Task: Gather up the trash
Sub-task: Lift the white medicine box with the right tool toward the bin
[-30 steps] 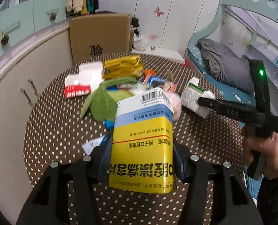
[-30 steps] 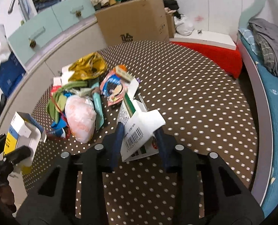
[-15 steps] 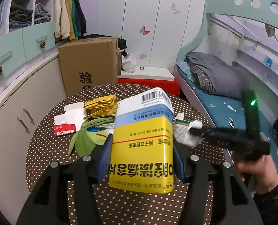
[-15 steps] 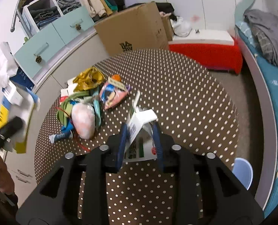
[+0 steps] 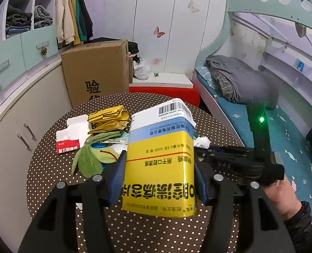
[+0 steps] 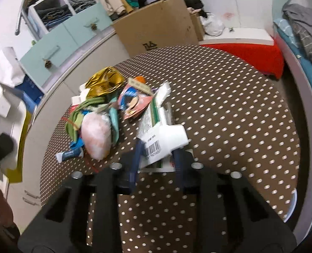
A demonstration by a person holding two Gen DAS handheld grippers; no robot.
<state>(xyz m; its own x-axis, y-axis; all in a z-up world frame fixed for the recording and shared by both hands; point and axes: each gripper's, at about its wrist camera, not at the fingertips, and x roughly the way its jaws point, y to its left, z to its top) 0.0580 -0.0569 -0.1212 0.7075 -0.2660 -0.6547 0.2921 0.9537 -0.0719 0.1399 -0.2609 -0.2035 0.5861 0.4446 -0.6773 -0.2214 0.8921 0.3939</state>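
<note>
Gripping the yellow box [image 5: 159,166] between its pads, the left gripper [image 5: 158,181] carried it above the near edge of the dotted table [image 5: 50,168]. The right gripper [image 6: 157,158] had just been closing on a flattened white carton [image 6: 164,139] near the table's middle. Beyond, toward the far left edge, the trash pile [image 6: 99,113] lay uncollected, so most of the work probably remained.

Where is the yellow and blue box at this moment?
In the left wrist view the yellow and blue box is clamped in the left gripper, lifted above the dotted table, beside the right gripper.
</note>
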